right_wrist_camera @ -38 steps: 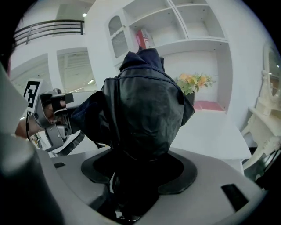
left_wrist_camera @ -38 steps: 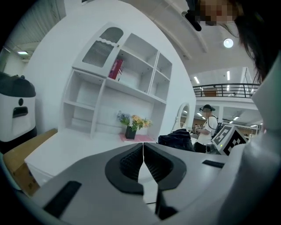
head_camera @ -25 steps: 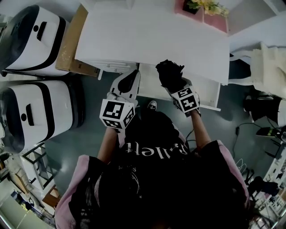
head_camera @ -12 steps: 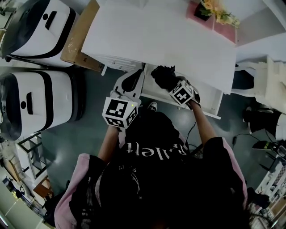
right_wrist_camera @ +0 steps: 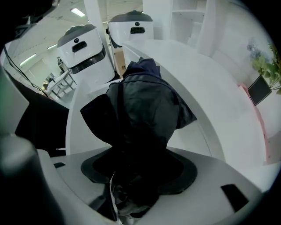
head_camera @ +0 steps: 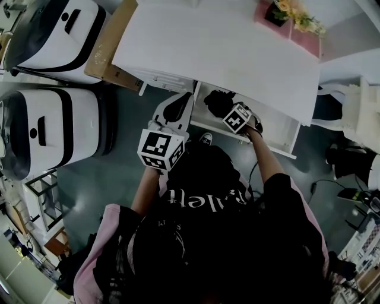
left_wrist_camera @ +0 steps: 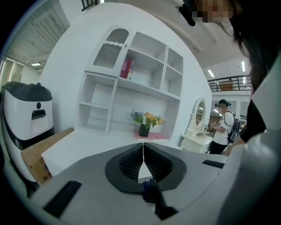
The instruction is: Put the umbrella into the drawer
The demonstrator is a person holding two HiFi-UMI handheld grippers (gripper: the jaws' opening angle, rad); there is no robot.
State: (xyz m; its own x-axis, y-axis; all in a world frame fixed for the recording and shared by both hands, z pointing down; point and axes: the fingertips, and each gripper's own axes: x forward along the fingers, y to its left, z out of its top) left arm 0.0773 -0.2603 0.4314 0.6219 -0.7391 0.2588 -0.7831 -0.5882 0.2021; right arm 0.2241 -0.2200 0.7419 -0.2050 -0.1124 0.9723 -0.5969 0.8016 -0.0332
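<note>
Umbrella (head_camera: 218, 101) fabric, dark and bunched into a loose bundle, sits clamped in the right claw (head_camera: 228, 111), which reaches forward over the open drawer (head_camera: 274, 132). From the head view the bundle hangs above the left part of the drawer, close under the near edge of the white tabletop (head_camera: 225, 47); whether it touches the drawer floor cannot be told. In the right gripper view the umbrella (right_wrist_camera: 140, 114) fills the middle, its folds rising out from between the jaws of the right claw (right_wrist_camera: 138, 171), which are pressed onto its lower end.

The left claw (head_camera: 185, 100) is held just left of the drawer, near its left corner and apart from the umbrella. In the left gripper view the left claw (left_wrist_camera: 142, 151) has its jaws closed together, pad against pad, with nothing gripped between them, and it points over the tabletop towards a white shelf unit (left_wrist_camera: 131, 88) at the far side.

A pot of flowers (head_camera: 285, 9) stands at the far right of the tabletop and shows again in the left gripper view (left_wrist_camera: 147, 123) below the shelves. A cardboard box (head_camera: 110, 50) leans beside the left end of the tabletop. Two white and black machines (head_camera: 50, 133) stand on the floor further left. A small mirror (left_wrist_camera: 198, 115) stands on a white stand to the right, with a person (left_wrist_camera: 224, 127) in a cap beyond it.
</note>
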